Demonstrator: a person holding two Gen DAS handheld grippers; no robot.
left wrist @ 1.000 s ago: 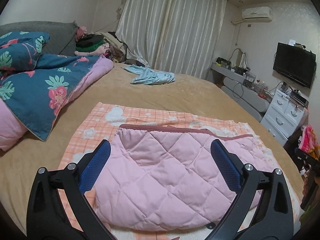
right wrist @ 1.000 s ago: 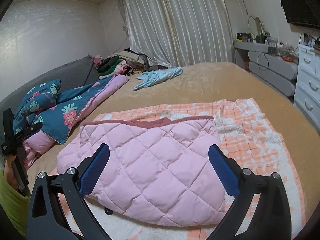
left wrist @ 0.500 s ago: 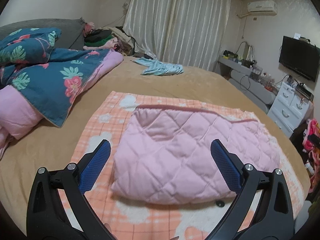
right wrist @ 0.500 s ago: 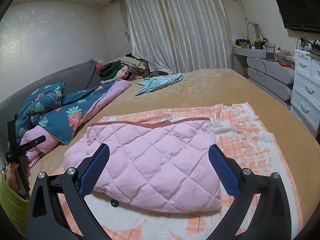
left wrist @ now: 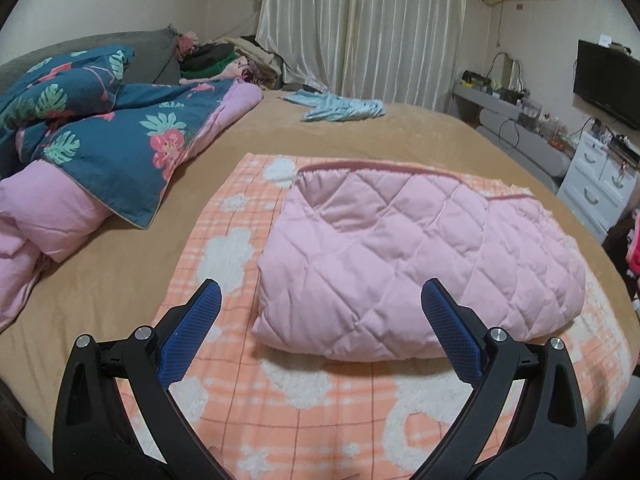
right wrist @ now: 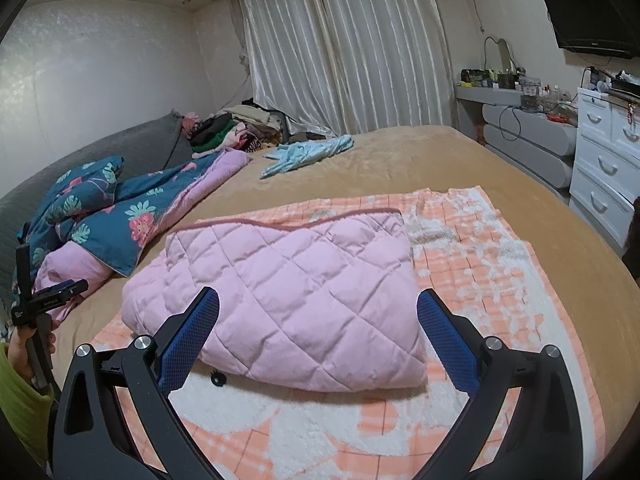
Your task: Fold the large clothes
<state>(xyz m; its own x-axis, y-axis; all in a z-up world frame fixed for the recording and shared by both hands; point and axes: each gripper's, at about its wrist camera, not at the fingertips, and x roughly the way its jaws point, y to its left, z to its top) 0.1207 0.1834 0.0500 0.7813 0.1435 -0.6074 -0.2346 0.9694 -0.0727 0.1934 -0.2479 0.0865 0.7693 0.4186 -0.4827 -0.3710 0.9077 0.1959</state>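
Note:
A pink quilted garment [left wrist: 416,260] lies folded into a thick rectangle on an orange-and-white checked blanket [left wrist: 320,404] on the bed; it also shows in the right wrist view [right wrist: 296,292]. My left gripper [left wrist: 320,324] is open and empty, held back from the garment's near edge. My right gripper [right wrist: 318,324] is open and empty, just short of the garment's near edge. The left gripper's handle and the hand holding it [right wrist: 36,312] show at the far left of the right wrist view.
A blue floral duvet with pink lining [left wrist: 100,152] is heaped at the left of the tan bed [left wrist: 120,264]. A light blue garment [left wrist: 340,106] lies farther back. A clothes pile [right wrist: 240,128] sits by the curtains. White drawers [right wrist: 604,176] and a TV [right wrist: 592,16] stand at the right.
Both grippers have pulled back and away from the folded pink garment, which now lies free on the blanket. Both stay open.

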